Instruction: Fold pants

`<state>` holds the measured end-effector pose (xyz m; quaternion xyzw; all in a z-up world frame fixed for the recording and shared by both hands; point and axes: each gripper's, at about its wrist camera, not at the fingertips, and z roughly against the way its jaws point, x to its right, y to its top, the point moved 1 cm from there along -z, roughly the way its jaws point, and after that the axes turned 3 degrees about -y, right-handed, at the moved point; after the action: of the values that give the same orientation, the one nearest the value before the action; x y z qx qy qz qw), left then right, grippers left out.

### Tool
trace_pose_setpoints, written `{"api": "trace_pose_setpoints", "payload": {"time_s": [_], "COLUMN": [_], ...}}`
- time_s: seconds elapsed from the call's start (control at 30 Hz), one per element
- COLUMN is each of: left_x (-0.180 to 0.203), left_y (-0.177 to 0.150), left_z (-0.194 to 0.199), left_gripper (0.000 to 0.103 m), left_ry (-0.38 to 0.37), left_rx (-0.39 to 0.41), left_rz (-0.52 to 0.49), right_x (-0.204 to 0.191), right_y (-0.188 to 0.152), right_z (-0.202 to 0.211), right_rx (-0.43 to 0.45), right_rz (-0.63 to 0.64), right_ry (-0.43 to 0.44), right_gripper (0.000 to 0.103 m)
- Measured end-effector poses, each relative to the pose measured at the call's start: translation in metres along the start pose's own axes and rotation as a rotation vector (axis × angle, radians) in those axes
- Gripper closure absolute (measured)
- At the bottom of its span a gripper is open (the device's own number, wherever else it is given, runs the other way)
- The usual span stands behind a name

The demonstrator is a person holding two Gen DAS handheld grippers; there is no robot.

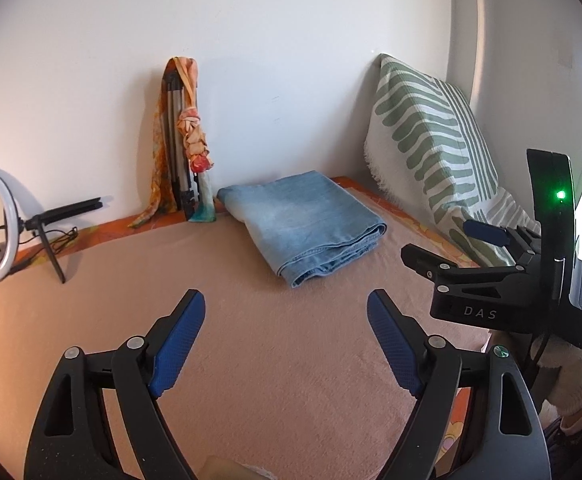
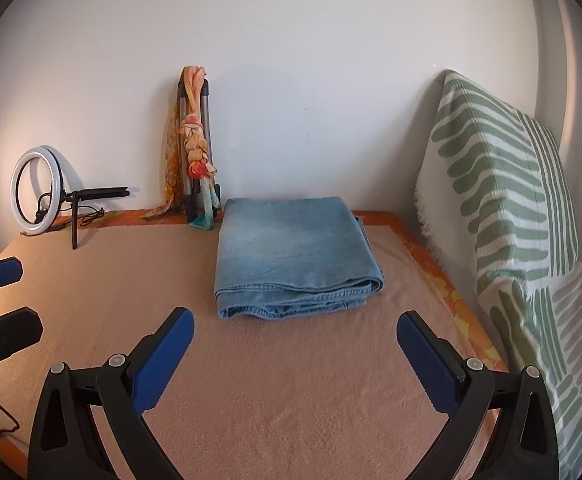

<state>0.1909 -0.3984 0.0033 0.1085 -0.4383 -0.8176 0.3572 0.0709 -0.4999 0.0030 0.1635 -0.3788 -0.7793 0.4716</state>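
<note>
1. The pants (image 2: 293, 254) lie folded into a thick denim stack near the far end of the bed, just in front of the wall. The long axis runs from the grippers toward the wall, and the layered hem edges face the grippers.
2. The left gripper (image 1: 285, 322) is spread wide with nothing between its blue pads. The right gripper (image 2: 295, 344) is likewise wide and empty. Both hover over the blanket, well short of the pants.
3. In the left view the right gripper's body hides part of the pillow (image 1: 431, 140); a sleeve (image 1: 575, 376) is cut off at the edge.
4. A pinkish blanket (image 2: 275, 400) covers the bed.
5. Against the white wall (image 2: 291, 60) lean a tripod (image 2: 205, 128) draped with a scarf (image 2: 195, 148), and a ring light (image 2: 37, 190).
</note>
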Motion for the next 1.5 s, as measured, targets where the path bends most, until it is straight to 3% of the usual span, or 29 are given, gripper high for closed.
{"api": "trace_pose_setpoints", "payload": {"time_s": [0.33, 1.5], "left_x": [-0.003, -0.001], "left_y": [-0.003, -0.014], "left_z": [0.001, 0.012], "left_gripper": [0.018, 0.017], "left_ry": [0.075, 0.093], "left_rx": [0.001, 0.022], "left_rz": [-0.007, -0.029], "right_x": [0.001, -0.001], "right_y": [-0.002, -0.008], "right_z": [0.004, 0.011], "right_rx": [0.024, 0.034], "right_rz": [0.004, -0.006], "right_ry": [-0.016, -0.016], "right_gripper": [0.0, 0.0]}}
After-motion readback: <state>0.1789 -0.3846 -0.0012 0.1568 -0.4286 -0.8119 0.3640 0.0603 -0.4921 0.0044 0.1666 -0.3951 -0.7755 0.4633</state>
